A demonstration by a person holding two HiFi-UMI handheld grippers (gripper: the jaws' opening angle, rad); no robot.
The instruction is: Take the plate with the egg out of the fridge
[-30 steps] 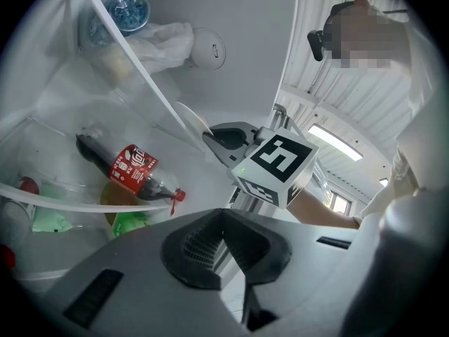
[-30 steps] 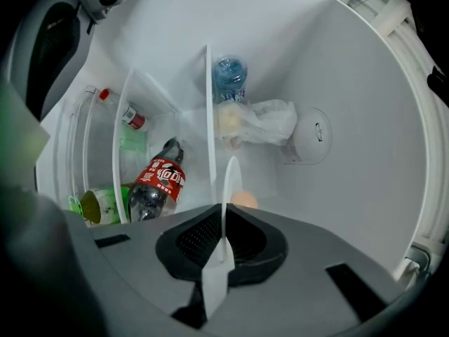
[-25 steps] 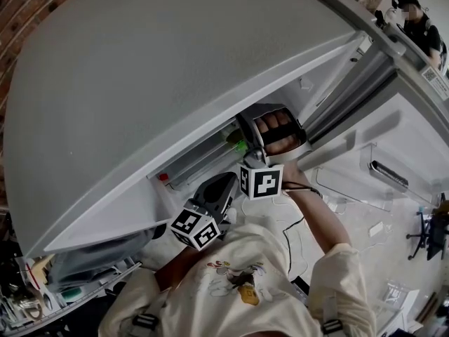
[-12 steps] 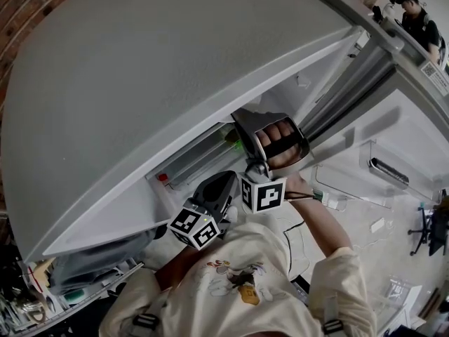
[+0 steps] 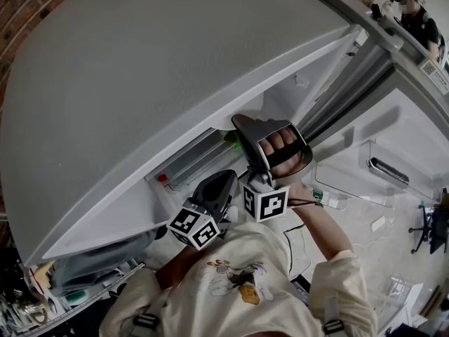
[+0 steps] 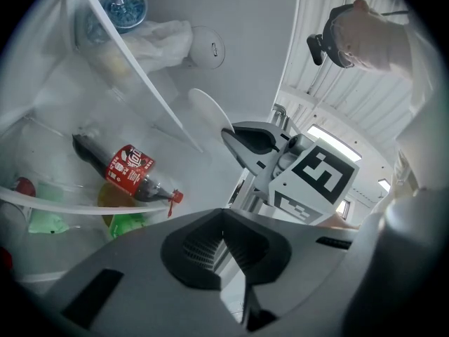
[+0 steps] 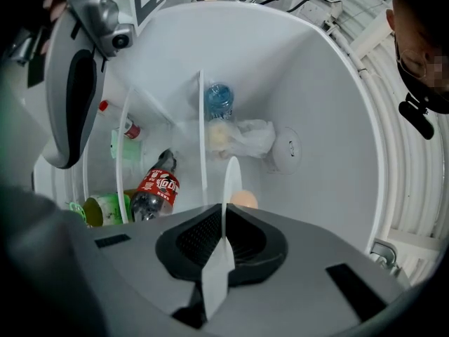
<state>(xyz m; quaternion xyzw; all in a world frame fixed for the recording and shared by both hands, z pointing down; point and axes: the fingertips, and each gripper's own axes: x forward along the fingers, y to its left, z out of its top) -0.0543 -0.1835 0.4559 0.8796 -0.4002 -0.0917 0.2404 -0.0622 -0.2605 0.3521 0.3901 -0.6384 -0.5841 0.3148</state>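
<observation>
My right gripper (image 7: 223, 239) is shut on the rim of a thin white plate (image 7: 230, 180), which shows edge-on between the jaws. A pale egg (image 7: 243, 199) lies on the plate just beyond the jaws. The left gripper view shows the same plate (image 6: 209, 112) as a white oval at the tip of the right gripper (image 6: 235, 137), inside the fridge. My left gripper (image 6: 223, 220) hangs beside it, shut with nothing in it. In the head view both grippers reach under the fridge's grey top (image 5: 140, 83), the right gripper (image 5: 245, 135) further in than the left gripper (image 5: 223, 184).
A cola bottle (image 6: 123, 170) lies on a glass shelf with green items (image 6: 49, 220) beneath it. A water bottle (image 7: 218, 100) and a plastic bag (image 7: 249, 137) sit at the back. The open fridge door (image 5: 393, 153) with clear bins stands at the right. A person (image 5: 414, 12) stands far behind.
My right gripper has drawn back a little toward my body with the plate in it. The left gripper has stayed where it was.
</observation>
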